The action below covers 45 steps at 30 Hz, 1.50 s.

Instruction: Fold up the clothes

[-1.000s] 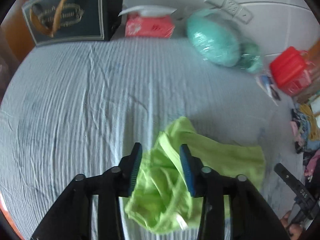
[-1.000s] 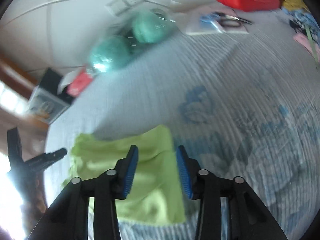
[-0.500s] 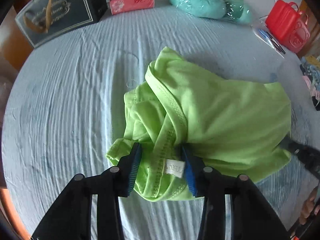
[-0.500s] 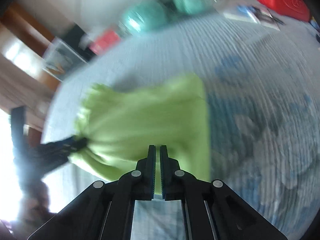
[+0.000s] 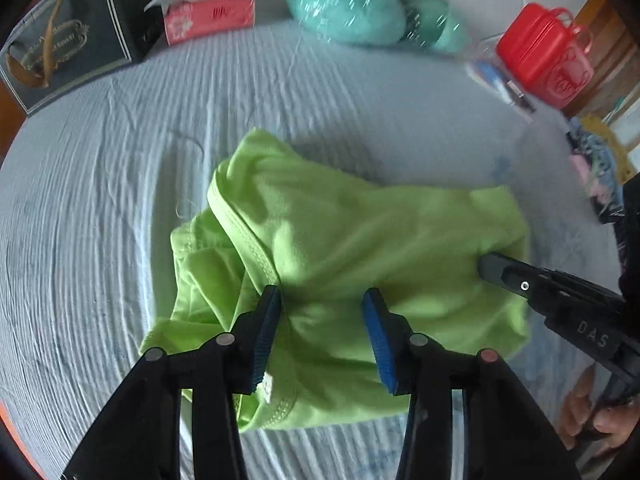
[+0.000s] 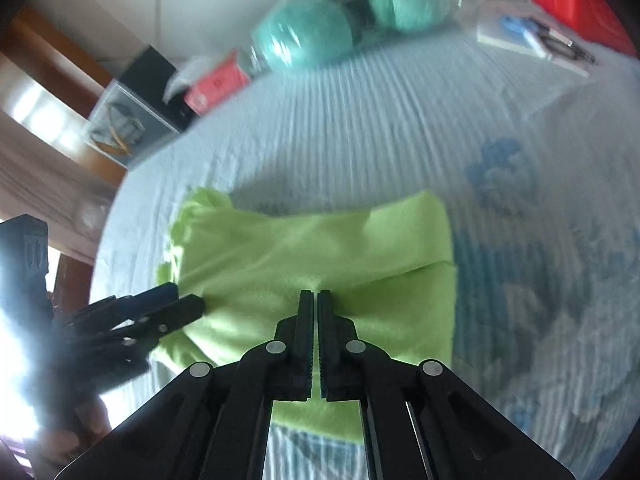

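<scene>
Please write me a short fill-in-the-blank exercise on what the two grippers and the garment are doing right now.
1. The garment lying on the bed is lime ____ in colour.
2. The left gripper has its jaws ____ over the garment.
3. The right gripper has its jaws ____ on the garment.
4. The tissue box beyond the bed is ____ in colour.

Missing words: green; open; shut; pink

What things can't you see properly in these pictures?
- Left wrist view: the green garment's near hem is hidden behind the left gripper.
- Left wrist view: the writing on the dark box is too small to read.
- Right wrist view: the pink tissue box is blurred.
- Right wrist view: the red container is cut off by the edge.
</scene>
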Each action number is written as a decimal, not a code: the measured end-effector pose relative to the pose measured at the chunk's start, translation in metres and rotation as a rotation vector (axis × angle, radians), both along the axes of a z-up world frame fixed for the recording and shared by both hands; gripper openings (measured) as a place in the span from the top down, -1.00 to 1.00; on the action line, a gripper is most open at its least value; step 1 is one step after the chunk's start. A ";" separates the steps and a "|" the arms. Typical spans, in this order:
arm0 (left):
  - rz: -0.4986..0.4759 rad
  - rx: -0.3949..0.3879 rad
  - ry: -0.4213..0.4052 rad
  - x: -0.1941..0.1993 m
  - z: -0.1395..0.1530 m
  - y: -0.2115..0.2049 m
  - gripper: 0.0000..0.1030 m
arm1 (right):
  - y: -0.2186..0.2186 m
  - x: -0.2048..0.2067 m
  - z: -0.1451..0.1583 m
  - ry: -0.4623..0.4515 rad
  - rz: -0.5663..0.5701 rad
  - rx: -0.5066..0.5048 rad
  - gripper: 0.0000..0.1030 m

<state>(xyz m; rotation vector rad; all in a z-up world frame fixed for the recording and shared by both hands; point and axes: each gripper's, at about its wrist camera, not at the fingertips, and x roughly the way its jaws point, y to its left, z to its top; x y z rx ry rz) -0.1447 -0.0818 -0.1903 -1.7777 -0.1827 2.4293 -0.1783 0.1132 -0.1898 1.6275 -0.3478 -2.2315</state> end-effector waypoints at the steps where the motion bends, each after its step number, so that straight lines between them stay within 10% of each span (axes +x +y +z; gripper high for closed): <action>1: -0.007 -0.004 0.000 -0.001 -0.001 0.001 0.17 | 0.000 0.000 -0.005 -0.012 0.000 0.004 0.95; 5: -0.043 -0.034 0.020 -0.001 0.010 0.004 0.04 | 0.006 0.009 0.005 0.027 -0.022 -0.033 0.63; 9: -0.050 -0.123 0.123 0.021 0.033 0.001 -0.61 | 0.025 0.032 0.030 0.125 -0.046 -0.008 0.07; 16: -0.043 -0.132 0.079 0.057 0.011 -0.010 -0.61 | 0.041 0.053 0.022 0.089 -0.051 0.070 0.07; 20: -0.033 -0.162 0.024 0.058 -0.016 -0.007 -0.62 | 0.037 0.059 0.008 0.047 -0.026 0.099 0.55; 25: -0.018 -0.155 0.018 0.056 -0.026 -0.011 -1.00 | 0.035 0.061 -0.002 0.033 -0.033 0.104 0.55; 45: 0.097 -0.094 0.112 0.023 -0.020 -0.049 -1.00 | 0.027 0.043 -0.009 0.136 -0.039 0.129 0.10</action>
